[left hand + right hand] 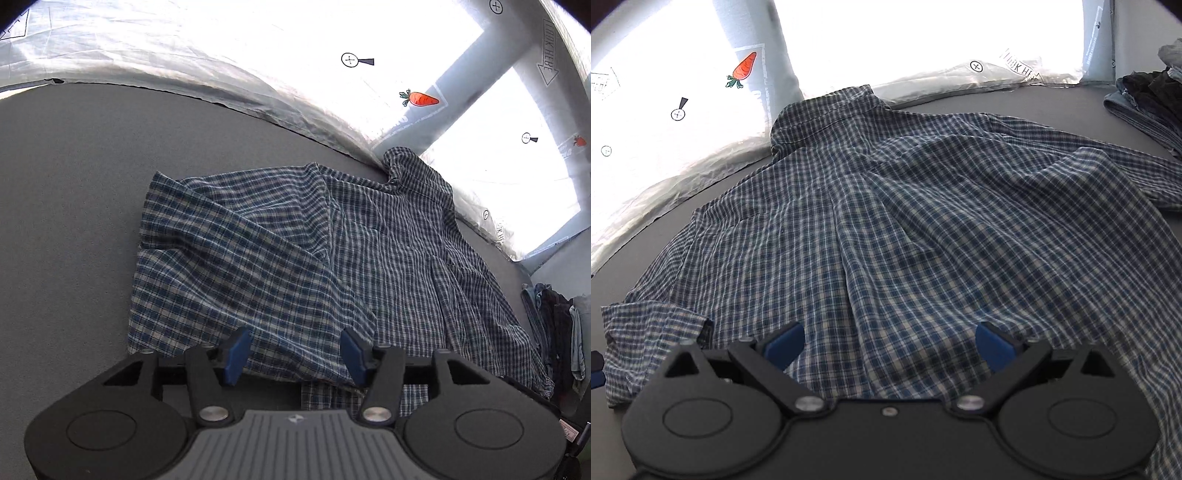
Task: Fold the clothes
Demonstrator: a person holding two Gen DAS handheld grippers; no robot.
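I have both grippers hanging low over the near edge of the checked shirt [886,229], which lies spread on the grey table [74,184] with its collar [827,110] pointing away toward the bright plastic-covered wall [258,44]. My left gripper [293,354] has its blue pads [236,354] spread apart with nothing between them; it sits just above the fabric where one side of the shirt is already turned over the body, so I judge that first fold is laid and this hand has let it go. My right gripper [890,345] is also wide open and empty, its pads [991,345] straddling a stretch of cloth near the hem. The other side, with its sleeve [1126,173], lies out flat, so I read the job as partly done. A stack of other clothes [1145,99] waits at the far right of the table, near that sleeve but not touching it as far as I can tell. The cloth is limp and creased, so any pinch should take only the top layer.
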